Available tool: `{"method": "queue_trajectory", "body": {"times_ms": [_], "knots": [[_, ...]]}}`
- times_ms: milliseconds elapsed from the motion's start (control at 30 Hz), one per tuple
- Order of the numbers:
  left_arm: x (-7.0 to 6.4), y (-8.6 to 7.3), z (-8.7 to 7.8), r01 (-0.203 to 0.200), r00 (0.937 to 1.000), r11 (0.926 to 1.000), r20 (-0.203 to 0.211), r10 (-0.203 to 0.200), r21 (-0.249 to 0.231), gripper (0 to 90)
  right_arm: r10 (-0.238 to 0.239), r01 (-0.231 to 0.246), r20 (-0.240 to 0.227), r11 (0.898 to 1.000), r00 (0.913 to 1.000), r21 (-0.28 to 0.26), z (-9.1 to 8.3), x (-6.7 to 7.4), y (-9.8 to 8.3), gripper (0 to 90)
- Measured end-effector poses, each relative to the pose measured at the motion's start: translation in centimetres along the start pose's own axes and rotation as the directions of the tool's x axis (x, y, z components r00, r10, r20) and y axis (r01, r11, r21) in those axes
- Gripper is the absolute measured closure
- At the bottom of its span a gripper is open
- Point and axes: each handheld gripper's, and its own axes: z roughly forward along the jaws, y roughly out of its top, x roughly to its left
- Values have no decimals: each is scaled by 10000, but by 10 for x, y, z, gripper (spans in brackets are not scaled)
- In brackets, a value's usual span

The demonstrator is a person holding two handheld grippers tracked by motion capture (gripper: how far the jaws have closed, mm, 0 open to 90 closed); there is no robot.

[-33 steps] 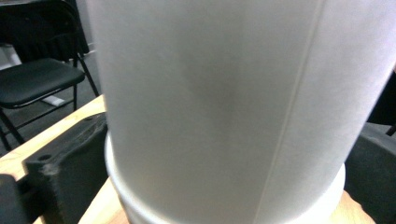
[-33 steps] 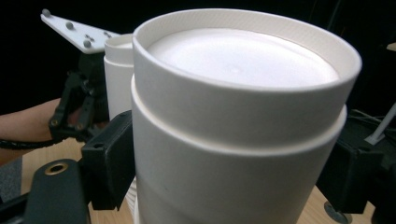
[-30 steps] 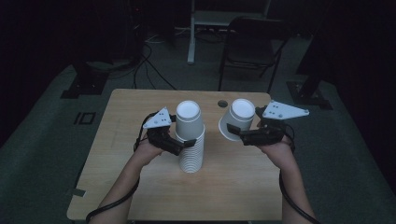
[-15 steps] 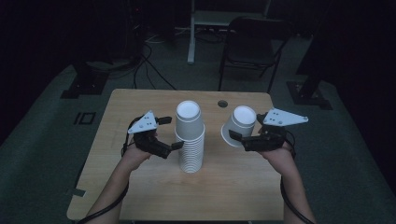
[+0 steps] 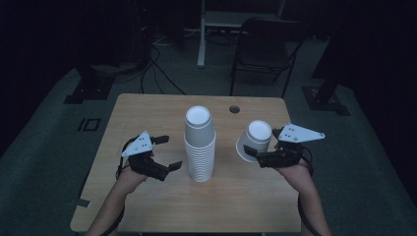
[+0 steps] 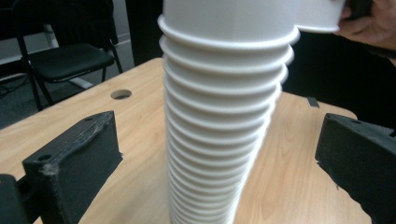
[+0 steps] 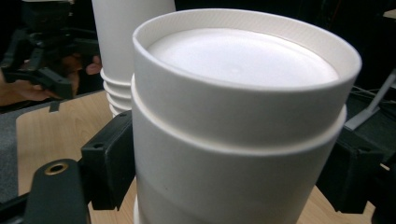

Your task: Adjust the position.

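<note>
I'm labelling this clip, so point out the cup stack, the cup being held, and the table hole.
cup stack (image 5: 200, 147), high view, middle of its side
held cup (image 5: 255, 139), high view, its side
table hole (image 5: 234, 108), high view, its centre

The cup stack (image 5: 200, 147) stands mid-worktop (image 5: 147, 110), between the left tool (image 5: 164, 153) and the right tool (image 5: 259, 147). Bare worktop lies on both sides and along the near edge.

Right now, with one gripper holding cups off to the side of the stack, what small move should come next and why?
Probably lower the right gripper and set its cups upside down on the bare table beside the stack. The cups are clamped between its jaws, tilted and off the wood, well apart from the stack. The left gripper is open beside the stack, holding nothing.
</note>
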Motion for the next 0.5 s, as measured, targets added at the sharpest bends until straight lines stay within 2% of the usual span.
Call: {"method": "queue_trajectory", "body": {"times_ms": [100, 233, 267, 333, 500], "knots": [[-9, -5, -1, 59, 9999, 10000, 93, -59, 21, 3, 24, -24, -32, 10000, 10000, 27, -1, 1, -4, 179], [-22, -11, 2, -133, 9998, 9993, 179, 126, 354, 3, 88, -88, 20, 9999, 10000, 76, -4, 2, -11, 179], [-25, -12, 2, -226, 9997, 9994, 109, 223, 260, 3, 147, -147, -14, 9998, 9999, 101, -5, 2, -13, 179], [-31, -14, 4, -209, 9991, 9994, 373, 199, 261, 10, 184, -185, 41, 9998, 9998, 66, -7, 2, -16, 179], [-42, -15, 9, -251, 9978, 9990, 622, 228, 376, 10, 180, -181, 107, 9998, 9998, 112, -10, 3, -21, 179]]}}
